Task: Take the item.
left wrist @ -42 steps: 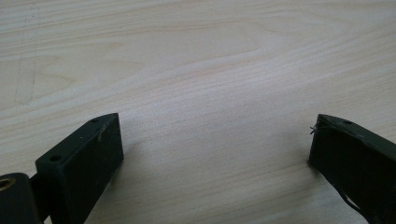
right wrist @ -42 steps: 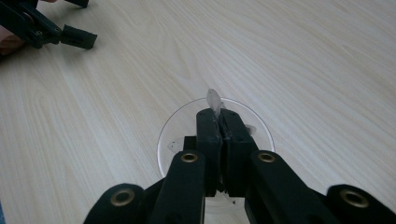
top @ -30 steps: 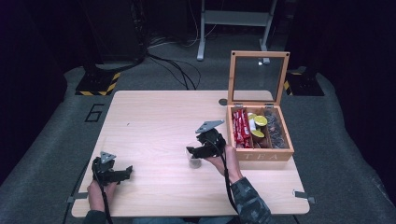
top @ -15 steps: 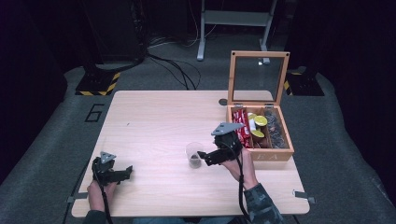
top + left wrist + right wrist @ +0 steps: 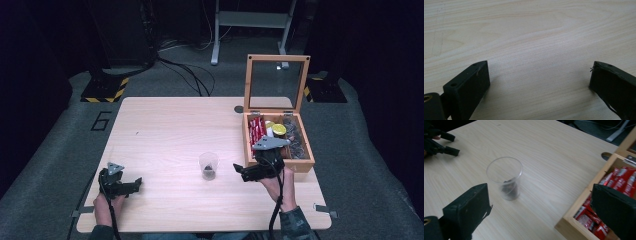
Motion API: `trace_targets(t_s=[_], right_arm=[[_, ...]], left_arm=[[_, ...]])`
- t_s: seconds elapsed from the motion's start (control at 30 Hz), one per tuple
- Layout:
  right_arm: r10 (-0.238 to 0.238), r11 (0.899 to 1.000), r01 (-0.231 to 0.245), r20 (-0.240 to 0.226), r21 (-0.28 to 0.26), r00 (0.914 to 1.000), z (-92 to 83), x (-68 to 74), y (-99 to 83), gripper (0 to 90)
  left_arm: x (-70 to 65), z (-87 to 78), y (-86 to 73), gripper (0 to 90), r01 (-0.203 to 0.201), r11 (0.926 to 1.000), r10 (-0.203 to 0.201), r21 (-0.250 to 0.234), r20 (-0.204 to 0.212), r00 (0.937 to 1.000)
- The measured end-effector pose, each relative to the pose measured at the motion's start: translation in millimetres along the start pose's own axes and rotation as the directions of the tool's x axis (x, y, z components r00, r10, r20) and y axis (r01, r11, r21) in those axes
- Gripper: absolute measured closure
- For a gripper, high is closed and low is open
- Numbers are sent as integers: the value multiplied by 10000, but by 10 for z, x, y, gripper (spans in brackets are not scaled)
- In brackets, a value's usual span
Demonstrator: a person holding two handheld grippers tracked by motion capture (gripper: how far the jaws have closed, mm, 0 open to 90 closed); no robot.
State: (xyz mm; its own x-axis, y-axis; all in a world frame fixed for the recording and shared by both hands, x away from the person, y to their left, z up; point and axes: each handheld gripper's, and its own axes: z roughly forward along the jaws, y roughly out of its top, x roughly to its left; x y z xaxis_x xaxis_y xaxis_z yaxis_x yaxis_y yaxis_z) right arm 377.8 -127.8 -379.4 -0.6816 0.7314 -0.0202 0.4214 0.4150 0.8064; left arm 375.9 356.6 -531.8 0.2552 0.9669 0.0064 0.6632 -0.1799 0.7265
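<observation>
Our right hand-held gripper (image 5: 240,172), jaws just opened, empty, beside cup (image 5: 208,165); careless swing tips it. Left hand-held gripper (image 5: 136,184) apart.

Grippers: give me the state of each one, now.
Left gripper: open, nothing between the jaws, over bare table.
Right gripper: jaws have just been opening, now wide, holding nothing; the clear cup stands free.
</observation>
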Motion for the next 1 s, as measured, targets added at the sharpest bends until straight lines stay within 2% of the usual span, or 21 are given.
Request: trace_targets(t_s=[0.1, 0.3, 0.33, 0.43, 0.47, 0.53, 0.57, 0.63, 0.73, 0.83, 0.87, 0.97, 1.0], right_arm=[[256, 9997, -257, 341, 29, 9991, -98, -53, -112, 23], [445, 9989, -457, 803, 139, 9958, -190, -136, -277, 28], [471, 9984, -502, 1043, 270, 9934, -225, -182, -363, 30], [509, 9977, -557, 1176, 382, 9918, -245, -229, -437, 32], [725, 9953, -807, 1415, 530, 9873, -268, -285, -541, 31], [757, 9945, -856, 1483, 611, 9860, -277, -306, -577, 31], [950, 9916, -1082, 1690, 707, 9810, -290, -367, -698, 30], [1038, 9903, -1176, 1688, 743, 9802, -291, -393, -742, 30], [1642, 9800, -1818, 1881, 804, 9683, -277, -501, -983, 23], [1810, 9750, -2035, 2117, 897, 9604, -244, -570, -1167, 22], [1810, 9750, -2035, 2117, 897, 9604, -244, -570, -1167, 22], [2168, 9639, -2450, 2269, 1042, 9495, -185, -635, -1349, 19], [2402, 9565, -2699, 2259, 1110, 9441, -153, -678, -1460, 16]], left_arm=[[0, 0, 0, 28, -2, 10000, 2, -1, -2, 10000], [0, 0, 0, 28, -2, 10000, 2, 0, -1, 10000], [0, 0, 0, 28, 0, 10000, 0, -1, 0, 10000], [0, 0, 0, 28, -1, 10000, 1, 0, -1, 10000], [0, 0, 0, 28, -1, 10000, 1, 0, -1, 10000], [-1, 0, 0, 28, 6, 10000, -6, -3, 10, 10000], [0, 0, 0, 28, -2, 10000, 2, -1, -1, 10000], [0, 0, 0, 28, -1, 10000, 1, -4, -2, 10000], [-1, 0, 0, 28, -2, 10000, 2, -3, -3, 10000], [-1, 0, 0, 28, 5, 10000, -5, -3, 8, 10000], [-1, 0, 0, 28, 5, 10000, -5, -3, 8, 10000], [-1, 1, 0, 28, 9, 10000, -9, -6, 5, 10000], [-1, 1, 0, 28, 12, 10000, -12, -5, 9, 10000]])
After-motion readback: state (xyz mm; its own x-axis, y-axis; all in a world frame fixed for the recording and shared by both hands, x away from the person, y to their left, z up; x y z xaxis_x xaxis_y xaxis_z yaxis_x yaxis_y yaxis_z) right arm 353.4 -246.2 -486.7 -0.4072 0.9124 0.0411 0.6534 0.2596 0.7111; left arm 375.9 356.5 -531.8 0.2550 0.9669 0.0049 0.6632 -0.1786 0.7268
